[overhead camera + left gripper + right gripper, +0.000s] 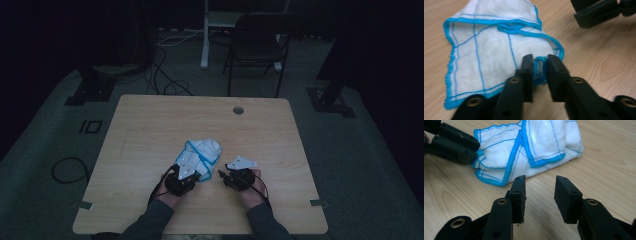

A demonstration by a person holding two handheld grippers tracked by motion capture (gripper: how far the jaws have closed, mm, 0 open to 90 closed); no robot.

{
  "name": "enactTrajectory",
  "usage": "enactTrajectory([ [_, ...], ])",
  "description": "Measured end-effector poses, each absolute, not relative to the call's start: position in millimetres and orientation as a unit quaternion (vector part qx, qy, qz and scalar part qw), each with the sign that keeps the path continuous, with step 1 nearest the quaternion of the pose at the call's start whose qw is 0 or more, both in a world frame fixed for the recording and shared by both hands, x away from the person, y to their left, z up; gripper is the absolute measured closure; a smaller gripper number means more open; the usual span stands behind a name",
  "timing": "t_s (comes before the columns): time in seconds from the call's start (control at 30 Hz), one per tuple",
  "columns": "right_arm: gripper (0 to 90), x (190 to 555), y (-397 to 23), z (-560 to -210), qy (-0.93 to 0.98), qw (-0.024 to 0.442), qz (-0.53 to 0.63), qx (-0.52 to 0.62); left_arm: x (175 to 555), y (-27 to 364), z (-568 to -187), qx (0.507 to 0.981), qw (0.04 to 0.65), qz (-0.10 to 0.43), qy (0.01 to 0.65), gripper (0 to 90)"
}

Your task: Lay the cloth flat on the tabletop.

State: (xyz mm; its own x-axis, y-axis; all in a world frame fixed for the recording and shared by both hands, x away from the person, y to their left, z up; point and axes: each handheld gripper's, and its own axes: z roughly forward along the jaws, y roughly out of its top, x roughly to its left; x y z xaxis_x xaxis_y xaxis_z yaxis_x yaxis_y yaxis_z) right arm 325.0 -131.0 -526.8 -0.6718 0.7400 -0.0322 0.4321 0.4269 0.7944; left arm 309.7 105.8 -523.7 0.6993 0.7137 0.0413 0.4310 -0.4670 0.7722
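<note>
A white cloth with blue hems and thin blue grid lines [202, 150] lies crumpled at the middle of the wooden table [150, 125]. My left gripper [540, 58] has its two black jaws closed on the cloth's [486, 50] near blue-hemmed corner, which fills the narrow gap between them. In the high view the left gripper [196, 173] is at the cloth's near left edge. My right gripper [540, 181] is open over bare wood, nothing between its jaws, just short of the cloth [536, 142]. It lies to the cloth's right [223, 175].
The table has a round cable hole [238, 110] near its far edge. A dark chair [257, 40] and a white stand stand beyond the table, with cables on the floor [167, 85]. The room is dim.
</note>
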Motion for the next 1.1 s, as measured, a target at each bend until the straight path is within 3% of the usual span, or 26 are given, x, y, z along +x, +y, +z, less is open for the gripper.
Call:
enactTrajectory([
  [0.1,61.3,324.6,-127.1,-527.7,0.823,0.191,0.401,0.353,312.0,109.1,-522.4,0.834,0.389,0.179,0.347,88.0],
  [0.2,61.3,324.2,-122.9,-528.8,0.825,0.188,0.402,0.35,311.1,109.1,-522.0,0.834,0.389,0.181,0.347,87.8],
  [0.43,61.4,323.3,-120.1,-529.9,0.826,0.187,0.401,0.35,305.1,101.7,-522.5,0.839,0.399,0.175,0.326,62.0],
  [0.6,61.4,324.0,-123.0,-530.1,0.825,0.189,0.401,0.352,306.6,93.3,-528.9,0.846,0.384,0.176,0.325,54.9],
  [0.77,61.4,324.2,-123.0,-529.8,0.823,0.188,0.403,0.352,310.5,96.2,-528.5,0.843,0.381,0.176,0.336,83.2],
  [1.1,61.4,324.7,-105.4,-527.9,0.827,0.181,0.411,0.338,314.6,104.8,-520.7,0.828,0.399,0.174,0.352,86.7],
])
